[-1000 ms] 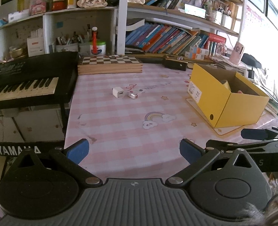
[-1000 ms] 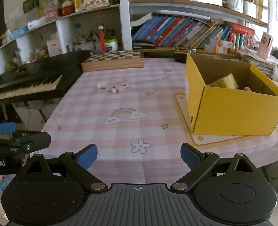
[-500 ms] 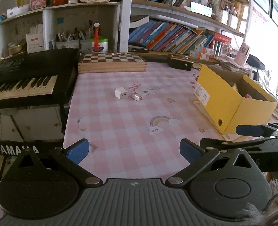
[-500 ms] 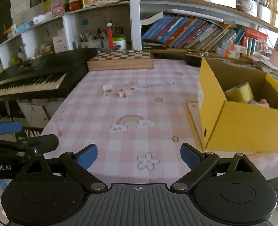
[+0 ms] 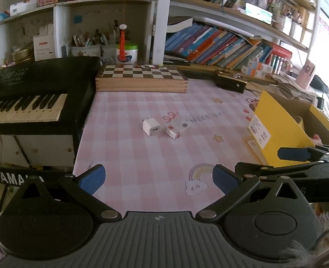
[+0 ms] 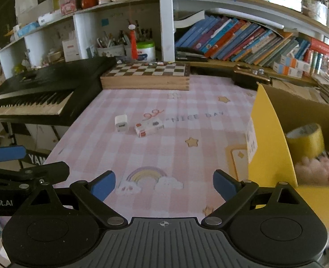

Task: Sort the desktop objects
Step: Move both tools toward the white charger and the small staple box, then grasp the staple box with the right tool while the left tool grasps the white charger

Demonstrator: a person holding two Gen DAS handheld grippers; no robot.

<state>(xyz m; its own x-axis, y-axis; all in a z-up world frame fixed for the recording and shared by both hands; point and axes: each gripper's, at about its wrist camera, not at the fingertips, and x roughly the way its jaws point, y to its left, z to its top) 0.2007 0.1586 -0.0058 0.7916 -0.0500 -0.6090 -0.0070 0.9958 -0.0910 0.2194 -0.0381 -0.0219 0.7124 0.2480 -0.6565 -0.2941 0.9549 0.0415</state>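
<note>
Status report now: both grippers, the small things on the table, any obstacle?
Left gripper open, empty. Right gripper open, empty. White charger and small box side by side on tablecloth, untouched. Nothing in the way.

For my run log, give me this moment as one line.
left gripper: open, empty | right gripper: open, empty | white charger, small carton: side by side on tablecloth | yellow box: holds tape roll
</note>
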